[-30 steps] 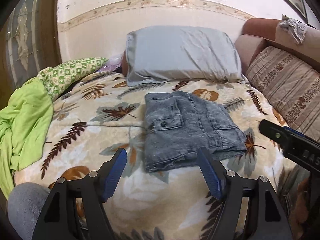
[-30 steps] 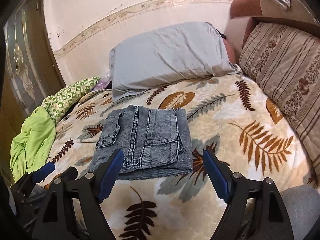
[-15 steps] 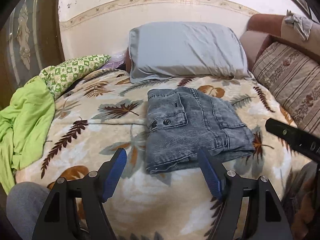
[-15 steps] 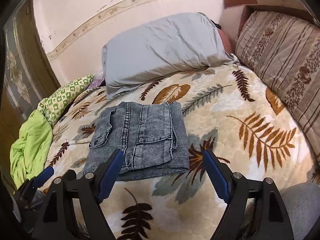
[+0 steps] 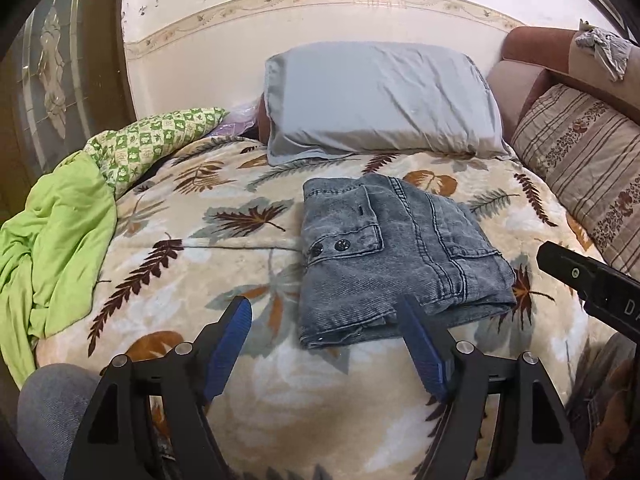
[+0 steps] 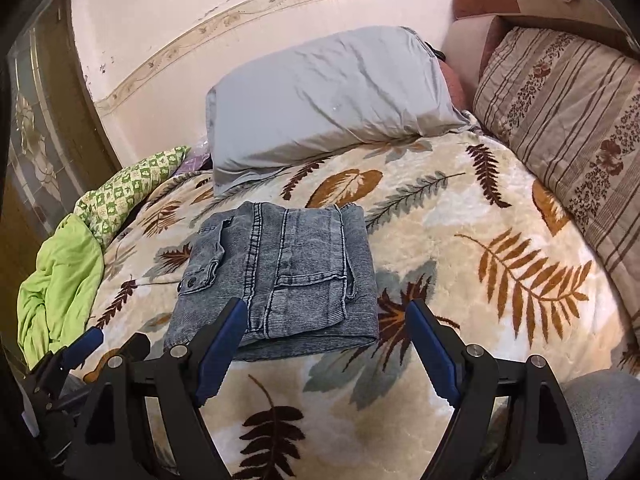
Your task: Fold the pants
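Two blue-padded fingers frame the left wrist view, where the left hand-held gripper (image 5: 324, 330) stands wide with nothing between its pads, just short of the near hem of the folded grey denim pants (image 5: 394, 250). The pants lie as a compact, roughly square bundle in the middle of the bed, two dark snap studs showing on a flapped pocket, double-stitched seams running along the washed, ribbed cloth. Under them spreads a plush cream blanket (image 5: 192, 256) printed with brown and grey leaves, bare and open on the left as far as a crumpled lime-green sheet (image 5: 56, 240) at the bed's edge. A smooth grey pillow (image 5: 380, 98) leans against the wall beyond. At the right edge the black body of the right hand-held gripper (image 5: 592, 284) carries white lettering, of which only "DA" can be read.

From the right wrist view, the right hand-held gripper (image 6: 328, 336) is also spread wide and empty, its left pad overlapping the pants' (image 6: 280, 268) near edge in the picture; whether they touch cannot be told. Open blanket (image 6: 460, 264) runs rightward to a striped, flower-patterned cushion (image 6: 568, 128).
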Demonstrator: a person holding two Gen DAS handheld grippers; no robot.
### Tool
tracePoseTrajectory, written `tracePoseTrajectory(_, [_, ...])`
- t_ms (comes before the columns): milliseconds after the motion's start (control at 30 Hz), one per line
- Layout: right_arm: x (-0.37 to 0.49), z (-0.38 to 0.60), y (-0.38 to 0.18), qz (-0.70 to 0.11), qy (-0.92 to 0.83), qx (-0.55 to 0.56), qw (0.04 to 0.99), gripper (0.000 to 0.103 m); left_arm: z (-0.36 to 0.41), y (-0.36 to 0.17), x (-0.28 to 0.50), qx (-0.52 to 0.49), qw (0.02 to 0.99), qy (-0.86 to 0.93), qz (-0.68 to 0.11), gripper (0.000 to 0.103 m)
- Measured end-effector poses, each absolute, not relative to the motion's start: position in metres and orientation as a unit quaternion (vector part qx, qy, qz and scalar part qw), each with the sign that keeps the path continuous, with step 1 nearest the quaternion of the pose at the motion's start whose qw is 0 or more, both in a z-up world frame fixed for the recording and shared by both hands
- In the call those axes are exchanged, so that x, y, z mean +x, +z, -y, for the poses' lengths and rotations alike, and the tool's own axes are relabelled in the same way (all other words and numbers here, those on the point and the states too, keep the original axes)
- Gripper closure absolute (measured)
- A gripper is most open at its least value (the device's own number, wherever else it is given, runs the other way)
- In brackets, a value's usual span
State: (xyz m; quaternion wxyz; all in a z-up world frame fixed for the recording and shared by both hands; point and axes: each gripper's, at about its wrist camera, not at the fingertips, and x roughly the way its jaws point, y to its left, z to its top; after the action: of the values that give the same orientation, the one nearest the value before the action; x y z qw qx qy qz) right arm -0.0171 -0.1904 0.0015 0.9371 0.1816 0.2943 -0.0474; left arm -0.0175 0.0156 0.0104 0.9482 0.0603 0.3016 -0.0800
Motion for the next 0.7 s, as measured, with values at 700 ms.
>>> tracePoseTrajectory(700, [-0.032, 0.168, 0.015, -0.279, -0.044, 0.128, 0.951, 0.021, -0.036, 0.022, -0.028, 0.046, 0.953, -0.070, -0.290, 0.026])
